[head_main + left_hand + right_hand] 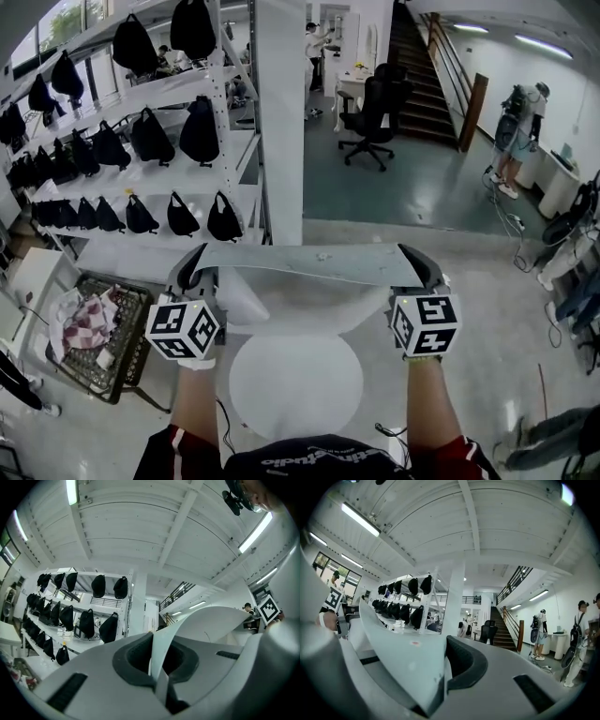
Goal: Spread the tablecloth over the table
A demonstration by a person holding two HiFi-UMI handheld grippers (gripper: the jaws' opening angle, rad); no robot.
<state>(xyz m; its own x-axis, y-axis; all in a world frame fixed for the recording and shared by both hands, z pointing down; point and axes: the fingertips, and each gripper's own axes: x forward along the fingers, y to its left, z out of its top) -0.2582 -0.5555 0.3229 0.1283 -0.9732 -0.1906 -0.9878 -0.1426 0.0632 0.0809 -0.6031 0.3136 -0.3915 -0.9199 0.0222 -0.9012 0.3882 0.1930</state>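
- Currently the tablecloth [309, 262] is in the air, a pale sheet pulled into a nearly straight band. Its long held edge runs left to right across the head view.
- Below that edge the sheet seems to sag toward the person, though white cloth against white surface makes the hanging part hard to separate.
- The left gripper [192, 272] holds the cloth's left end. In its own view the jaws are pressed together with the sheet pinched edge-on between them.
- The right gripper [427, 272] holds the right end the same way, its jaws clamped on the fabric, which fans out to its left.
- The two grippers sit at about the same height, well apart, with the cloth spanning the whole gap between them.
- The round white table [295, 384] lies below the held edge and nearer the person's body, centred between the two hands, so neither hand is closer to it.
- I judge that the next move turns on this: the edge is parallel to the person's shoulders and beyond the table top, so both ends must come down evenly to drape it.
- A rack of black bags [141, 141] stands farther out on the left.
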